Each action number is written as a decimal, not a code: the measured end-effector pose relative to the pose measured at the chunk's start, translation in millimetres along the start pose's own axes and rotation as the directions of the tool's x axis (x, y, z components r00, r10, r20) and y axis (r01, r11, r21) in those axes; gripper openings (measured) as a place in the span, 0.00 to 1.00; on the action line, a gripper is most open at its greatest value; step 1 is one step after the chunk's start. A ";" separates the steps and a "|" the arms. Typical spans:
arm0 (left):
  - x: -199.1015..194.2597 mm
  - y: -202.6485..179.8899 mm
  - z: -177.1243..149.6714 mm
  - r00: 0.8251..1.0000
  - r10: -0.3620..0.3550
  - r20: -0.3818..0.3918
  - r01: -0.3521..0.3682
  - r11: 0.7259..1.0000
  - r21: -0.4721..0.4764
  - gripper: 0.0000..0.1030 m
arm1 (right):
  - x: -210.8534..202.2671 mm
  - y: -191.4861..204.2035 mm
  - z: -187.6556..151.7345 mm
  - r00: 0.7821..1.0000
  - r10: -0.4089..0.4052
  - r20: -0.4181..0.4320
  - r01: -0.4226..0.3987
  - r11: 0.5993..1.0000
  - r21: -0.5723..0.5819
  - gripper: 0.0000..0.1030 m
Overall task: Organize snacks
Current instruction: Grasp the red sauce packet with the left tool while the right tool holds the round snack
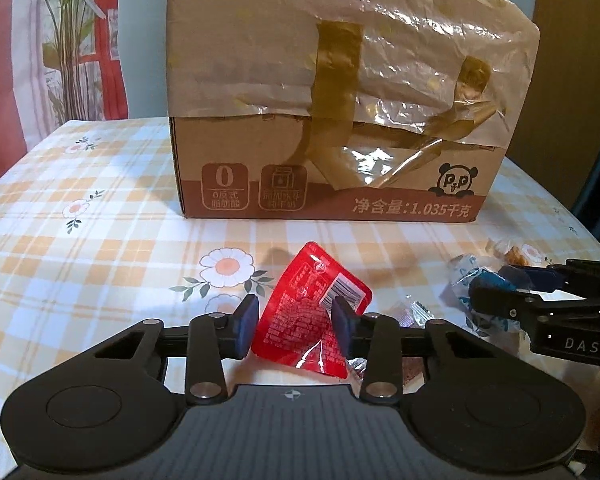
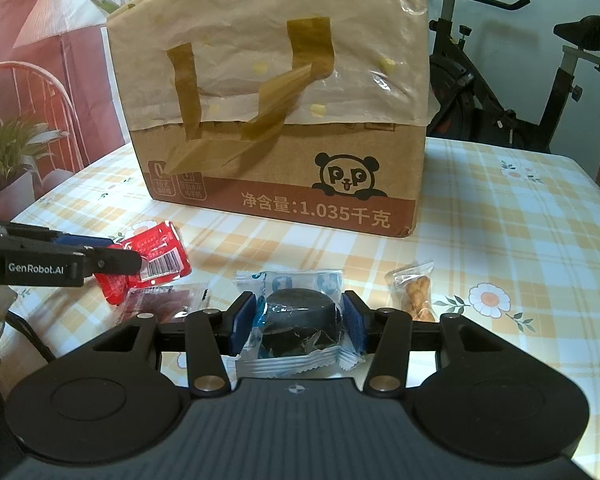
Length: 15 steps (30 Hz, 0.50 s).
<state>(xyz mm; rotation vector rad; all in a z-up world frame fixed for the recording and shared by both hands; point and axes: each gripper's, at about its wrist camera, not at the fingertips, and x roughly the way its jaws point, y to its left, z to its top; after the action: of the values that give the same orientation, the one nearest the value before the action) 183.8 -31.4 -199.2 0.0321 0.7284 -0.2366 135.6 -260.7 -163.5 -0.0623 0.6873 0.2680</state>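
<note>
A red snack packet (image 1: 300, 312) stands tilted on edge between the blue pads (image 1: 247, 320) of my left gripper (image 1: 296, 314), which is shut on it. The right wrist view shows that gripper (image 2: 134, 260) coming in from the left with the same red packet (image 2: 160, 256) at its tips. My right gripper (image 2: 300, 314) is shut on a dark round cake (image 2: 296, 332) in a clear blue-and-white wrapper, held just above the tablecloth. In the left wrist view the right gripper (image 1: 496, 284) reaches in from the right, with that wrapper (image 1: 462, 276) at its tips.
A tall cardboard box (image 2: 284, 184) with a panda logo, topped with taped paper and film, stands close ahead on the checked tablecloth (image 1: 100, 248). A clear packet of brown snacks (image 2: 414, 292) and a dark red packet (image 2: 156, 302) lie near the grippers. An exercise bike (image 2: 500, 80) stands behind.
</note>
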 end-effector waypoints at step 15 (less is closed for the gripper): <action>-12.8 7.3 1.3 0.999 -0.008 0.041 0.009 1.000 -0.024 0.06 | 0.8 6.6 0.8 1.000 -0.018 -0.005 0.018 0.999 -0.045 0.49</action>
<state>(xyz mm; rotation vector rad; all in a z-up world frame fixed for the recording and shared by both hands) 177.1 -21.9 -190.2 0.0016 0.6907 -0.2357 135.0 -254.0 -163.3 -0.1116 0.6860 0.2661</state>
